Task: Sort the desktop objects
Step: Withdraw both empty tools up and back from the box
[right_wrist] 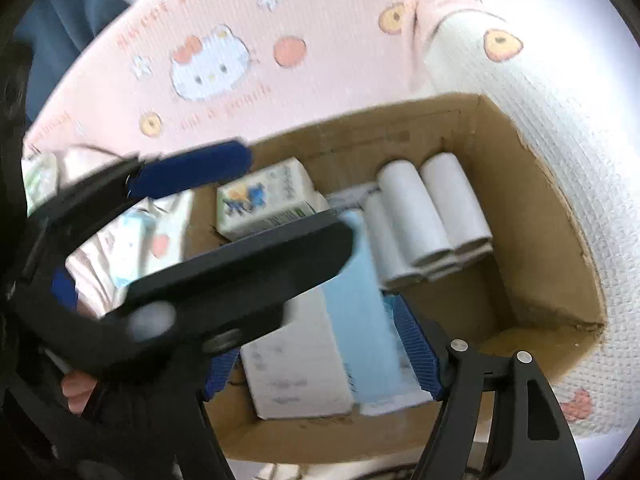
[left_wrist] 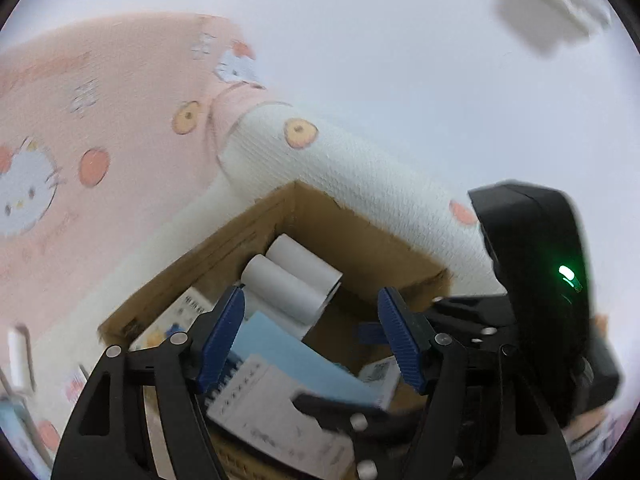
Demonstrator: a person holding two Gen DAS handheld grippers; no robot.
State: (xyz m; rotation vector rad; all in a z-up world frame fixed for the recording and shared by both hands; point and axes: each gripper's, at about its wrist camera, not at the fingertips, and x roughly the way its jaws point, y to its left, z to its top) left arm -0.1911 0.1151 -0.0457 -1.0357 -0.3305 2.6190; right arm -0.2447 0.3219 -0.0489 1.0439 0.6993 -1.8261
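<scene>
both claws over the cardboard box (right_wrist: pixel 532 216), which sits on a pink cartoon-cat cloth (right_wrist: pixel 224 20) covering the surface. left claw (left_wrist: pixel 310 336) spread wide, nothing between its blue pads, pointing down into the box. right claw (right_wrist: pixel 320 344) also spread, pads either side of the light blue notebook (right_wrist: pixel 356 300) but not pressing it, so it looks released. notebook lies flat on a white printed pad (right_wrist: pixel 296 364), stacked to save room. three white paper rolls (right_wrist: pixel 424 212) are packed side by side against the far wall, a small printed carton (right_wrist: pixel 264 200) in the back corner. sorting looks well along; more items (right_wrist: pixel 132 236) wait outside the box.
</scene>
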